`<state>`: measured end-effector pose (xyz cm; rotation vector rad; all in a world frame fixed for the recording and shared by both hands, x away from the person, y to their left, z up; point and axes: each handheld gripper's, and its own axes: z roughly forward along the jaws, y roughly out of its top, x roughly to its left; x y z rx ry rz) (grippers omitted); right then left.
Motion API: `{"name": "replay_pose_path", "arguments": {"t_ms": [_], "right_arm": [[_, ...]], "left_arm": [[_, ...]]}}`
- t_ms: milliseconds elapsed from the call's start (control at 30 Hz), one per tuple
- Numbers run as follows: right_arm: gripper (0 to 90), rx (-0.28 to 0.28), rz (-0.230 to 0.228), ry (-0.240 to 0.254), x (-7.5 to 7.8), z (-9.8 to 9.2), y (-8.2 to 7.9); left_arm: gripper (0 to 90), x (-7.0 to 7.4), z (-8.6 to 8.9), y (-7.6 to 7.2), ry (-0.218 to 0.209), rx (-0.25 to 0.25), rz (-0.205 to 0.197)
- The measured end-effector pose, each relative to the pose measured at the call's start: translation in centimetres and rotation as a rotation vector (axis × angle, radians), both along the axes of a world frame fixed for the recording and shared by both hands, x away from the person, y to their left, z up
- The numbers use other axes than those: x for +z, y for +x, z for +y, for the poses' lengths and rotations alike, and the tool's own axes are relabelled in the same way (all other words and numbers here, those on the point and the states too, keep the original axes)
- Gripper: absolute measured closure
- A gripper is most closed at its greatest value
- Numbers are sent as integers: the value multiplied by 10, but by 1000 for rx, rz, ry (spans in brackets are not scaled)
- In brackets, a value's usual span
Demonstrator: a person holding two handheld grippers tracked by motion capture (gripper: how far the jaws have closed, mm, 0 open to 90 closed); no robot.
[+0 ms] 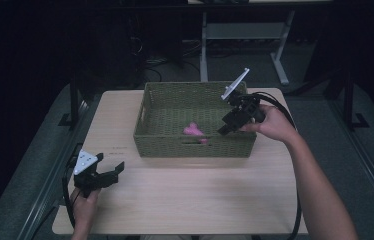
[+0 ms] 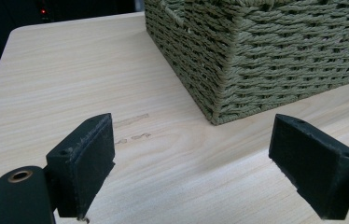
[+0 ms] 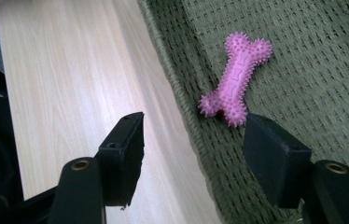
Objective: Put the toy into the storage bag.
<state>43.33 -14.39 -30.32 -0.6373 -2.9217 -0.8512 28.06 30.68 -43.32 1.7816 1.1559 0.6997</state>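
A pink spiky bone-shaped toy (image 1: 194, 131) lies on the floor of a green woven basket (image 1: 195, 145) near its front wall. My right gripper (image 1: 223, 131) hangs over the basket's front right part, tilted down toward the toy. In the right gripper view its jaws (image 3: 193, 149) stand open with nothing between them, and the toy (image 3: 235, 84) lies just beyond, on the basket's weave (image 3: 312, 70). My left gripper (image 1: 111, 161) rests low at the table's front left, open and empty. Its view (image 2: 205, 154) faces the basket's near corner (image 2: 266, 56).
The basket stands at the middle back of a light wooden table (image 1: 190, 195). Bare tabletop lies in front of it and to its left (image 2: 70, 70). Dark floor, cables and the legs of another table (image 1: 280, 65) lie beyond the far edge.
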Motion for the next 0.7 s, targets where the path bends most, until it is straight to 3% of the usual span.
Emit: {"name": "replay_pose_path", "arguments": {"t_ms": [700], "right_arm": [[371,-16,7,2,-7,-21,-22]], "left_arm": [[138,-1,-1,0,1,0,3]]}}
